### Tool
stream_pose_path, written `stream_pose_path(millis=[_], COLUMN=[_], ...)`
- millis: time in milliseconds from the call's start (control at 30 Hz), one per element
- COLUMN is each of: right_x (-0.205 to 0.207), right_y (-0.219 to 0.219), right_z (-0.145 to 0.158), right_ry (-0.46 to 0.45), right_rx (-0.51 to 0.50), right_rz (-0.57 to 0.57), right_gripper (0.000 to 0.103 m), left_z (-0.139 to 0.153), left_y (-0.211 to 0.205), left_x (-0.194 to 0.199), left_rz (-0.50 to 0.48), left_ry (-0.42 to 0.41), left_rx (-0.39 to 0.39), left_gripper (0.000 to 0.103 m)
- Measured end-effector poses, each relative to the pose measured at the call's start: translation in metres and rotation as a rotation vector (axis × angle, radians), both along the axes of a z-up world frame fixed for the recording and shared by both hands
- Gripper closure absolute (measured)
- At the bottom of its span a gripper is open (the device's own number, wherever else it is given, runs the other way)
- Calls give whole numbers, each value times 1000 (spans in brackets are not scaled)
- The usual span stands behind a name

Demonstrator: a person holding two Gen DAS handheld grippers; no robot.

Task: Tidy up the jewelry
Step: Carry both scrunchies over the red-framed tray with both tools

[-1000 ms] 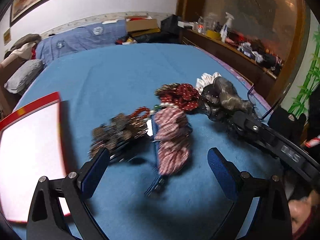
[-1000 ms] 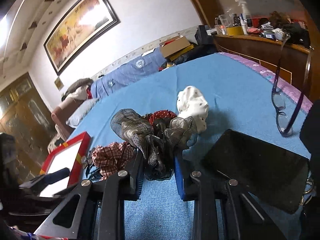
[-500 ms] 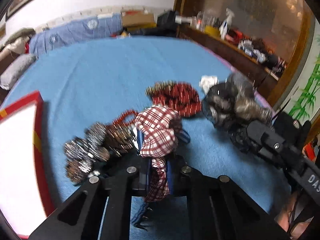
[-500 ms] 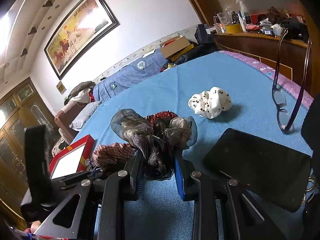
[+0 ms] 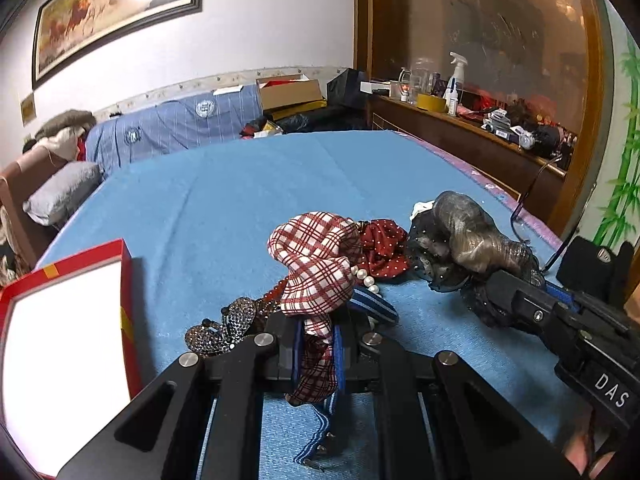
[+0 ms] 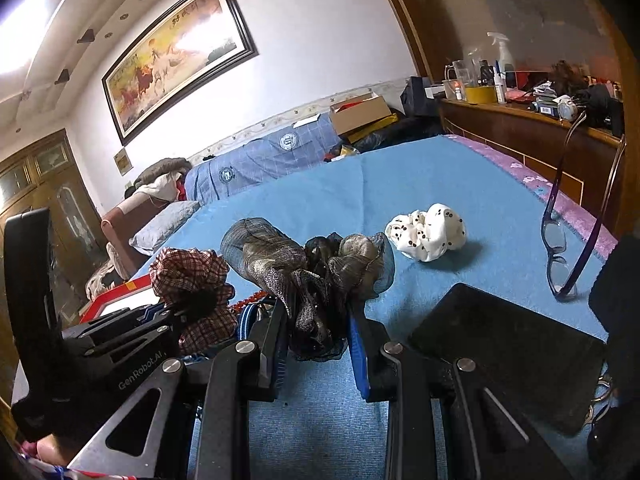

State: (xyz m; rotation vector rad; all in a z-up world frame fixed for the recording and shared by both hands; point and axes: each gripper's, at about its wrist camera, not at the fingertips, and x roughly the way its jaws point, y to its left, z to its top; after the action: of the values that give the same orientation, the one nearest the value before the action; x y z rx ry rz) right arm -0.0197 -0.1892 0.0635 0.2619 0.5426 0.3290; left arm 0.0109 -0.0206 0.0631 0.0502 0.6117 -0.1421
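My left gripper (image 5: 316, 356) is shut on a red-and-white plaid scrunchie (image 5: 316, 256) and holds it above the blue bedspread; it also shows in the right wrist view (image 6: 192, 276). My right gripper (image 6: 320, 344) is shut on a grey-gold organza scrunchie (image 6: 296, 268), which shows at the right of the left wrist view (image 5: 468, 236). A red polka-dot scrunchie (image 5: 380, 244), a pearl string (image 5: 364, 278), a rhinestone butterfly clip (image 5: 224, 326) and a striped blue band (image 5: 372, 304) lie under the left gripper. A red box with a white inside (image 5: 64, 344) lies at the left.
A white dotted scrunchie (image 6: 428, 232) lies on the bedspread (image 6: 460, 184) ahead right. A black tablet (image 6: 508, 352) and purple glasses (image 6: 560, 256) are at the right. A wooden sideboard (image 6: 516, 128) with bottles runs along the right edge. Pillows and folded bedding sit at the far end.
My left gripper has closed on the plaid scrunchie and lifted it off the pile. My right gripper keeps hold of the organza scrunchie and has barely moved.
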Motion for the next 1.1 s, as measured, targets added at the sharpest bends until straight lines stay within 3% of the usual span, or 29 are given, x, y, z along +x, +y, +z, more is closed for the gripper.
stream_pose_path(millis=[533,833,1100], right_x=[2,4,-9], right_y=[3,6,13], right_z=[0,0,5], right_ry=[-8,-16,15], right_rx=[-18,-59,-83], right_rz=[5,-22,-22], right_gripper=[74,74,74], left_z=[-1,6,26], left_y=[-7,-1,17], left_x=[-3,-6,-32], left_rz=[-24,-55,-85], left_ry=[-9,11,-7], left_rx=[11,-58,-96], left_gripper=[92,92,92])
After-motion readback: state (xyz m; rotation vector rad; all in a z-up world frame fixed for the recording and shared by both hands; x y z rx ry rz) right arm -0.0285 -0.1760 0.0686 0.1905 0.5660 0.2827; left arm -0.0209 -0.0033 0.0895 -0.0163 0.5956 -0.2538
